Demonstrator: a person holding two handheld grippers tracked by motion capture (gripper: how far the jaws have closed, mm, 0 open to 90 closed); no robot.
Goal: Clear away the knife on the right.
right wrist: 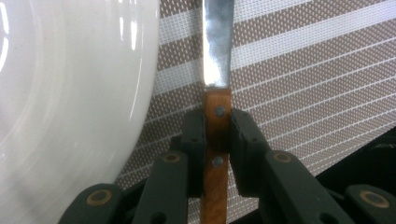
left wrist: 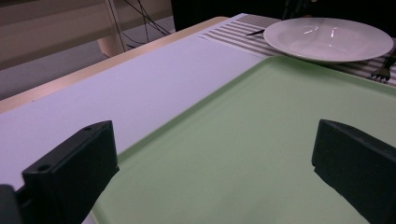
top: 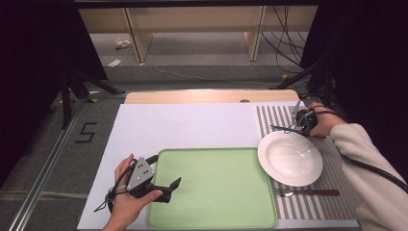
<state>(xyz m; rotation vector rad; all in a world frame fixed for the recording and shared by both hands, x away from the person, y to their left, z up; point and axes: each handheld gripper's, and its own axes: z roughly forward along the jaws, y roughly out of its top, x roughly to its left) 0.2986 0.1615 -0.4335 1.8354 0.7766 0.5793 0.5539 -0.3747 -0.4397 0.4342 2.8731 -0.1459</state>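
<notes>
**A:** What am I holding right now?

**B:** My right claw [right wrist: 217,135] is clenched on the wooden-handled table knife with the steel blade [right wrist: 217,56], both pads pressing the riveted handle just behind the blade. The blade points straight ahead of the claw over the brown-and-white striped woven placemat [right wrist: 303,70], and the round white ceramic plate [right wrist: 60,93] sits just beside the claw's left side.

**A:** How do I do this step well?

**B:** I'd judge the knife is being laid or lifted next to the plate. Keep the blade flat and parallel to the plate rim, hold the squeeze even so the handle doesn't twist, and stay clear of the rim.

**A:** And the arm?

**B:** In the high view the right hand [top: 321,121] reaches to the far edge of the plate, wrist bent inward, claw low over the mat. My left claw [top: 169,188] hangs released, its 2 jaws wide apart over the near corner of the pale green plastic tray [top: 216,187], nothing between them.
</notes>
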